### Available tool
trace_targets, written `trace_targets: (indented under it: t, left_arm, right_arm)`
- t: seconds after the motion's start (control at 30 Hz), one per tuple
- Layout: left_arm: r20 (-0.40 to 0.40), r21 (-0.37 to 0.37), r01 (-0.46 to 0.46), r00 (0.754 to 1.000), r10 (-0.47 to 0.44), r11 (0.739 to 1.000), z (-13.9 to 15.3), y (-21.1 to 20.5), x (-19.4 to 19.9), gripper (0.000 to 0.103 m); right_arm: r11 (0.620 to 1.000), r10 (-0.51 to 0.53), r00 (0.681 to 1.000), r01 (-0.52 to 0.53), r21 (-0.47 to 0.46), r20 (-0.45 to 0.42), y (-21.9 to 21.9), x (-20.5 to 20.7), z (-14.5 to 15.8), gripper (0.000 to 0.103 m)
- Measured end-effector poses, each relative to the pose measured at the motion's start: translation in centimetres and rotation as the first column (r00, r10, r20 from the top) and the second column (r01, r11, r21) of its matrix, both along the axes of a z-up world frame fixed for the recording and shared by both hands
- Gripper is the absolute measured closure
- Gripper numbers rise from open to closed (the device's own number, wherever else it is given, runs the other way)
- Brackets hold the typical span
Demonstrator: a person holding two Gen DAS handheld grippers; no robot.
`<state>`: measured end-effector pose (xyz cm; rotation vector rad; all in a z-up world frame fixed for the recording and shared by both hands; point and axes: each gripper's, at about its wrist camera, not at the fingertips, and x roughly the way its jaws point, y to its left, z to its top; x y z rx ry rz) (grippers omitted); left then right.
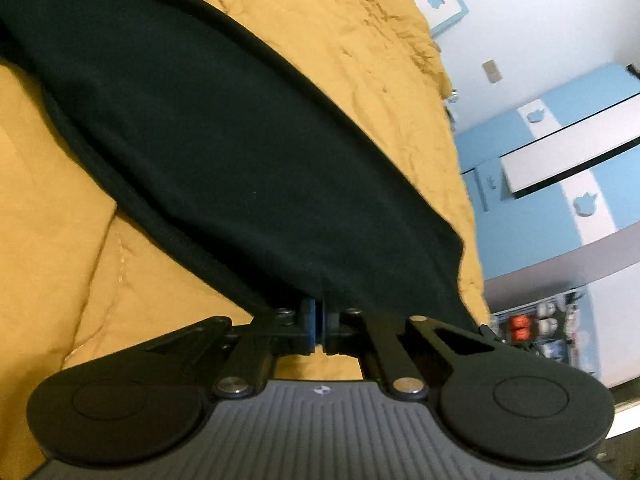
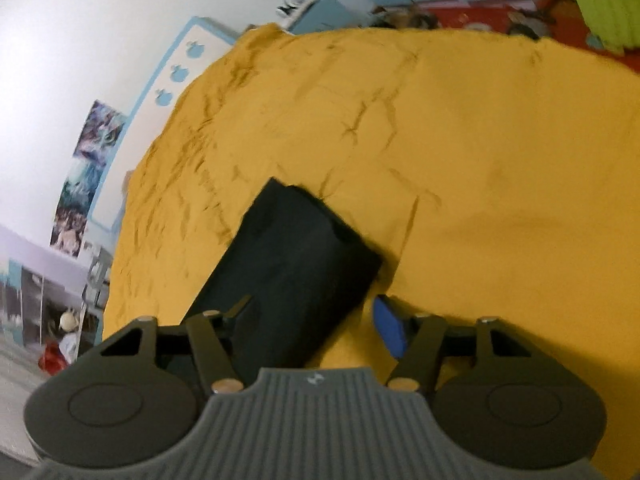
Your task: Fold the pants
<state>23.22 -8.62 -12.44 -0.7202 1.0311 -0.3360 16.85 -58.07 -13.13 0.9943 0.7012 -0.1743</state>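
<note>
The dark pants (image 1: 224, 148) lie stretched across the yellow bed cover (image 1: 52, 208), running from upper left down to my left gripper (image 1: 318, 322). That gripper is shut on the edge of the pants, blue pads pressed together on the cloth. In the right wrist view a leg end of the pants (image 2: 292, 268) lies on the yellow cover (image 2: 500, 184), between the fingers of my right gripper (image 2: 316, 316). That gripper is open; its right blue pad (image 2: 390, 330) stands clear of the cloth. The left pad is hidden behind the pants.
The bed's far edge meets a white wall with a blue-framed panel (image 2: 176, 80) and posters (image 2: 84, 176). Blue and white cupboards (image 1: 560, 160) stand beyond the bed. Shelves with small items (image 1: 536, 332) and a red floor area (image 2: 480, 12) lie further off.
</note>
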Motion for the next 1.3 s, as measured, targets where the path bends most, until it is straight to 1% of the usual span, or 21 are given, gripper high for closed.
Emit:
trace_targets:
  t: [0.03,0.07,0.13,0.17,0.23,0.33,0.4,0.5,0.53,0.63,0.67,0.7,0.73,0.83,0.93,0.97,1.03,1.07,1.13,1.27,1.3]
  left_arm:
    - [0.01,0.012,0.006,1.0,-0.006,1.0,0.3,-0.1,-0.6,0.102]
    - [0.022,0.026,0.01,1.0,-0.01,1.0,0.7,-0.1,-0.9,0.102]
    - [0.022,0.061,0.025,0.999,-0.027,0.998,1.3,-0.3,-1.5,0.102]
    - [0.0,0.084,0.035,0.999,-0.036,0.996,1.3,-0.5,-1.5,0.102]
    - [-0.047,0.138,0.065,0.997,-0.059,0.988,0.5,-1.2,-1.2,0.102]
    - [-0.077,0.151,0.068,0.995,-0.057,0.986,-0.6,-1.4,-1.2,0.102]
    - [-0.085,0.154,0.08,0.994,-0.068,0.985,-0.9,-1.5,-1.2,0.102]
    - [-0.114,0.152,0.113,0.989,-0.096,0.982,-0.8,-1.3,-1.2,0.099]
    - [-0.134,0.138,0.118,0.986,-0.1,0.983,-0.9,-1.0,-1.3,0.093]
    - [-0.155,0.114,0.162,0.977,-0.143,0.98,-0.8,0.0,-2.1,0.092]
    - [-0.147,0.117,0.172,0.977,-0.154,0.978,-0.3,0.5,-2.4,0.09]
    - [-0.129,0.13,0.184,0.977,-0.168,0.974,0.4,1.0,-2.8,0.087]
    - [-0.115,0.149,0.196,0.977,-0.18,0.969,1.0,1.3,-3.0,0.08]
    - [-0.048,0.244,0.207,0.978,-0.202,0.947,3.6,3.2,-3.6,0.073]
    - [0.048,0.394,0.17,0.978,-0.204,0.903,6.3,6.6,-4.1,0.068]
    - [0.077,0.453,0.151,0.975,-0.207,0.878,7.0,7.9,-4.2,0.067]
    - [0.119,0.564,0.112,0.97,-0.214,0.818,8.1,10.6,-4.5,0.064]
    - [0.127,0.617,0.099,0.967,-0.223,0.781,8.6,12.1,-4.7,0.062]
    - [0.131,0.696,0.079,0.963,-0.235,0.714,9.0,14.9,-4.9,0.062]
    - [0.102,0.818,0.066,0.961,-0.257,0.572,9.2,20.4,-5.1,0.058]
    - [0.094,0.833,0.066,0.962,-0.258,0.55,9.3,21.0,-5.0,0.056]
  right_arm:
    - [1.0,-0.014,1.0,0.014,0.014,-0.002,-0.3,0.5,-0.3,0.083]
    - [1.0,-0.023,1.0,0.023,0.017,-0.004,-0.6,0.7,-0.2,0.093]
    - [1.0,-0.021,0.998,0.021,0.004,0.057,-0.7,0.2,0.8,0.098]
    - [0.999,-0.004,0.997,0.008,-0.051,0.074,-0.3,-0.1,1.8,0.099]
    - [0.989,0.028,0.999,-0.021,-0.149,0.044,0.6,-0.2,2.5,0.099]
    - [0.991,0.012,0.999,-0.017,-0.134,-0.04,0.1,-0.1,0.4,0.1]
    - [0.99,0.017,0.998,-0.025,-0.139,-0.058,0.0,-0.1,-0.9,0.101]
    - [0.983,0.033,0.997,-0.045,-0.18,-0.07,0.3,0.4,-0.8,0.101]
    - [0.979,0.039,0.996,-0.054,-0.197,-0.08,0.5,0.5,-0.6,0.097]
    - [0.967,0.056,0.994,-0.077,-0.243,-0.095,1.0,0.7,0.7,0.083]
    - [0.955,0.063,0.993,-0.089,-0.281,-0.102,1.5,0.4,1.4,0.08]
    - [0.939,0.071,0.991,-0.103,-0.327,-0.11,2.0,0.1,2.1,0.078]
    - [0.918,0.081,0.99,-0.118,-0.378,-0.112,2.7,-0.2,3.0,0.075]
    - [0.864,0.118,0.989,-0.148,-0.481,-0.091,4.8,-1.6,5.1,0.068]
    - [0.812,0.198,0.978,-0.199,-0.55,-0.06,7.8,-2.4,6.6,0.068]
    - [0.797,0.232,0.971,-0.219,-0.563,-0.048,8.8,-2.5,6.9,0.069]
    - [0.76,0.314,0.949,-0.276,-0.588,-0.04,11.3,-2.3,7.1,0.069]
    - [0.739,0.349,0.936,-0.307,-0.599,-0.048,12.5,-2.2,7.2,0.069]
    - [0.682,0.432,0.899,-0.379,-0.626,-0.073,15.1,-1.8,7.2,0.069]
    - [0.561,0.571,0.812,-0.494,-0.664,-0.122,20.5,-0.9,7.1,0.069]
    - [0.53,0.596,0.791,-0.517,-0.672,-0.139,21.8,-0.7,7.1,0.069]
